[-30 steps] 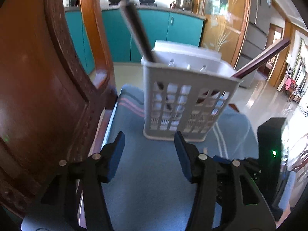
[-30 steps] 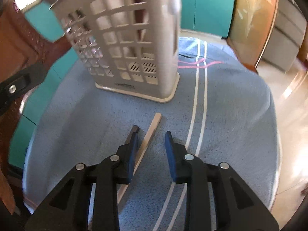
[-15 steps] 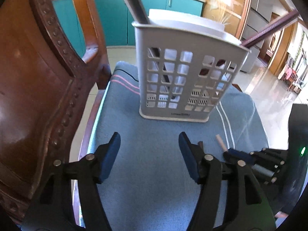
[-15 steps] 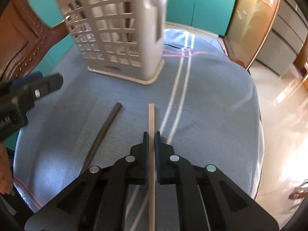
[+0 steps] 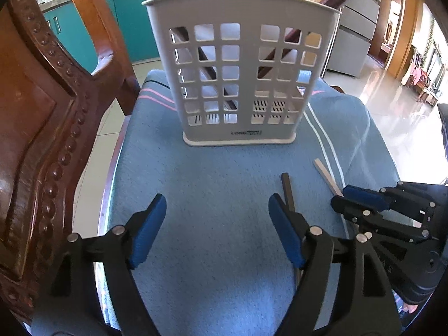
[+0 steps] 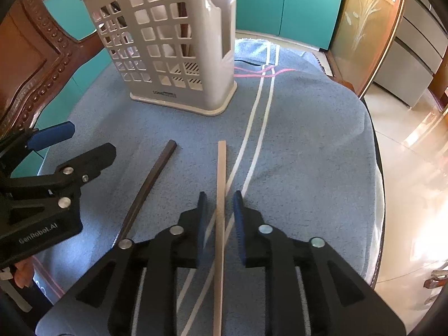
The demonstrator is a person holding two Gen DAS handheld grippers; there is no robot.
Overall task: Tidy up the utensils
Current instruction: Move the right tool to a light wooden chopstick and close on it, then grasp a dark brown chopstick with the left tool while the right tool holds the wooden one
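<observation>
A grey slotted utensil holder [image 5: 240, 84] stands on a blue towel [image 5: 218, 184] and holds two dark chopsticks. It also shows in the right wrist view [image 6: 173, 44]. A light wooden chopstick [image 6: 220, 184] and a dark chopstick [image 6: 151, 184] lie flat on the towel. My right gripper [image 6: 219, 212] is open, its jaws on either side of the light chopstick without touching it. My left gripper [image 5: 217, 218] is open wide and empty, with the dark chopstick [image 5: 287, 190] just by its right finger. The light chopstick [image 5: 326, 175] shows further right.
A carved wooden chair back [image 5: 42, 128] rises close on the left. The towel [image 6: 308, 145] drops off at its right edge to a shiny tiled floor [image 6: 414, 168]. Teal cabinets [image 6: 288, 0] stand behind.
My right gripper was shut on the light chopstick half a second ago and has since opened around it. My left gripper has come lower and closer to the towel, still open.
</observation>
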